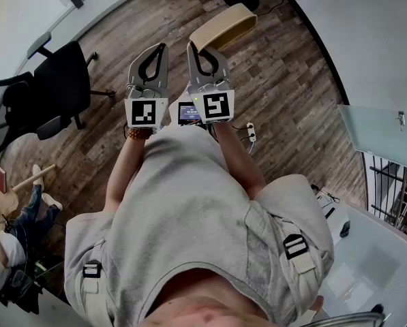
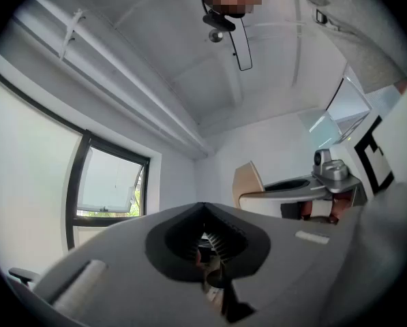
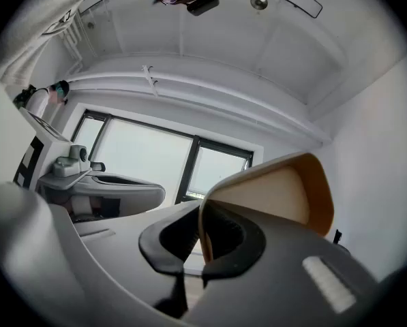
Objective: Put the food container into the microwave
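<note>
No food container and no microwave show in any view. I hold both grippers side by side in front of my chest, pointing away from me over the wooden floor. The left gripper [image 1: 163, 46] has its jaws closed tip to tip, with nothing between them. The right gripper [image 1: 191, 46] is closed the same way and holds nothing. In the left gripper view the left gripper [image 2: 202, 208] points at a white wall and ceiling. In the right gripper view the right gripper [image 3: 202, 211] points at a window and a tan chair.
A tan curved chair [image 1: 223, 27] stands just beyond the gripper tips. A black office chair [image 1: 53, 87] is at the left, and a seated person's legs [image 1: 33, 203] lower left. A glass table [image 1: 384, 131] and white desk are at the right. A power strip [image 1: 251, 132] lies on the floor.
</note>
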Action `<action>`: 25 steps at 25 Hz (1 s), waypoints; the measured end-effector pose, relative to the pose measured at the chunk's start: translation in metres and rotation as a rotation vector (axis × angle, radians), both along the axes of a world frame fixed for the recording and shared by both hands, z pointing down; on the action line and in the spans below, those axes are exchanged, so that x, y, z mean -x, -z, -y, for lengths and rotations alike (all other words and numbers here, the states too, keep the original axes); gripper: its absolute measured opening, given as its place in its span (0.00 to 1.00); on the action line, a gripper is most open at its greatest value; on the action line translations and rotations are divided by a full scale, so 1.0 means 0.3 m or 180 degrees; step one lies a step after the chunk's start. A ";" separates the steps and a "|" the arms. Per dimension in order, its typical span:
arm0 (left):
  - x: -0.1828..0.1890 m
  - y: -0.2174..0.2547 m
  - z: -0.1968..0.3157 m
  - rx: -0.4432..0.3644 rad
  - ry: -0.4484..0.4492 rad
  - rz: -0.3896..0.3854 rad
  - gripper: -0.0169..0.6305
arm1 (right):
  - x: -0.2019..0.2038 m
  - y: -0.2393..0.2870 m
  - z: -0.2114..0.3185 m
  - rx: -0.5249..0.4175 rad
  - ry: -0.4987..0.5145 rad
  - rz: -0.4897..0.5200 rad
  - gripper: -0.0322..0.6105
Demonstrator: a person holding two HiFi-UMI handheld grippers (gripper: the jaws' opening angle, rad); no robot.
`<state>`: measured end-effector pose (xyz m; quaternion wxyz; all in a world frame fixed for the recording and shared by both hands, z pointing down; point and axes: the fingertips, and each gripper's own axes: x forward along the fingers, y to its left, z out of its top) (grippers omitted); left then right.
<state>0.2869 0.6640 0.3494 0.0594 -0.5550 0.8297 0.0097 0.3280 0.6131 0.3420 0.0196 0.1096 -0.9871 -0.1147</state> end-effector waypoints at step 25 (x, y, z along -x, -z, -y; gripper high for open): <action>0.157 -0.076 0.404 0.0156 -0.0462 -0.0234 0.02 | 0.188 -0.087 0.364 -0.0010 -0.0172 -0.0361 0.09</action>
